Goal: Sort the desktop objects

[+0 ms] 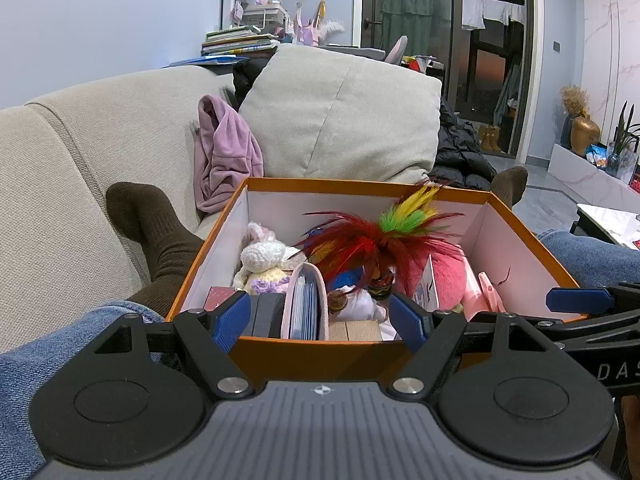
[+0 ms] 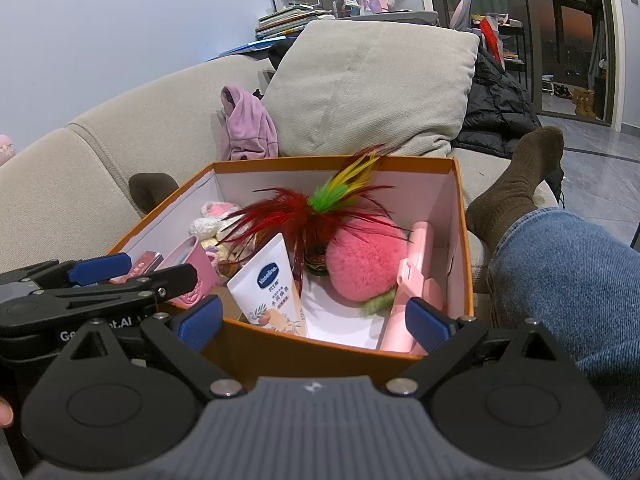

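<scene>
An orange box (image 1: 312, 350) with white inner walls rests on my lap and also shows in the right wrist view (image 2: 460, 216). It holds a feather shuttlecock (image 1: 372, 240), a pink fluffy ball (image 2: 364, 264), a white Vaseline tube (image 2: 272, 288), a crocheted bunny (image 1: 264, 264), a pink pouch (image 1: 306, 304) and a pink folded stick (image 2: 416, 276). My left gripper (image 1: 320, 320) is open and empty at the box's near edge. My right gripper (image 2: 312, 318) is open and empty at the near edge too. The left gripper also shows in the right wrist view (image 2: 132, 270).
The box sits on a beige sofa (image 1: 80, 152) with a grey cushion (image 1: 340, 120) and a purple garment (image 1: 224, 152) behind it. Legs in jeans (image 2: 568, 280) and brown socks (image 1: 156, 232) flank the box. A black jacket (image 2: 496, 112) lies at the right.
</scene>
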`<state>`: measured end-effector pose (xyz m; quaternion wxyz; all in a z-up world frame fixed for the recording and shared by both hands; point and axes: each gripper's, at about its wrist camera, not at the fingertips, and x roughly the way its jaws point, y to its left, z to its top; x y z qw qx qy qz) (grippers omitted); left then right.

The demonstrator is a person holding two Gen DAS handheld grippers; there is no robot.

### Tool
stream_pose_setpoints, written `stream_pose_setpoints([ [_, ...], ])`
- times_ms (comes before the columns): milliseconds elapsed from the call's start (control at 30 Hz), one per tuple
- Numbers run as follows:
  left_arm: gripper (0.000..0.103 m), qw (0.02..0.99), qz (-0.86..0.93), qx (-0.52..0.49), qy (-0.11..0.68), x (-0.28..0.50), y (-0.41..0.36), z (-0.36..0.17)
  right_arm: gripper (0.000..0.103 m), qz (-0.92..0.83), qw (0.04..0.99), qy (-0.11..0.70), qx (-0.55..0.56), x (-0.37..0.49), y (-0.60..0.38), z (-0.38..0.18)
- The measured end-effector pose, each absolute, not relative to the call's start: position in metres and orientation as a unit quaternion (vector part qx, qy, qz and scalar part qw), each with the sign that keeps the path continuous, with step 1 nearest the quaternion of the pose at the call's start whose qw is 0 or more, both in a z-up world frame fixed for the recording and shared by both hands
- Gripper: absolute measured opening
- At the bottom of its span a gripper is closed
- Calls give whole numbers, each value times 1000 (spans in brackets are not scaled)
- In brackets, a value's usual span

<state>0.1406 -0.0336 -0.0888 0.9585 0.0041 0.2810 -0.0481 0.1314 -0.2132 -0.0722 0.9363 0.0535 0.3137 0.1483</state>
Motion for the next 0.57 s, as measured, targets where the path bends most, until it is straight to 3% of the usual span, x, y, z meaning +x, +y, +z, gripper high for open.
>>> stream_pose_setpoints([
  [567, 90, 959, -48, 5, 281, 141, -33, -89, 98, 153, 937, 310, 53, 132, -214, -73],
])
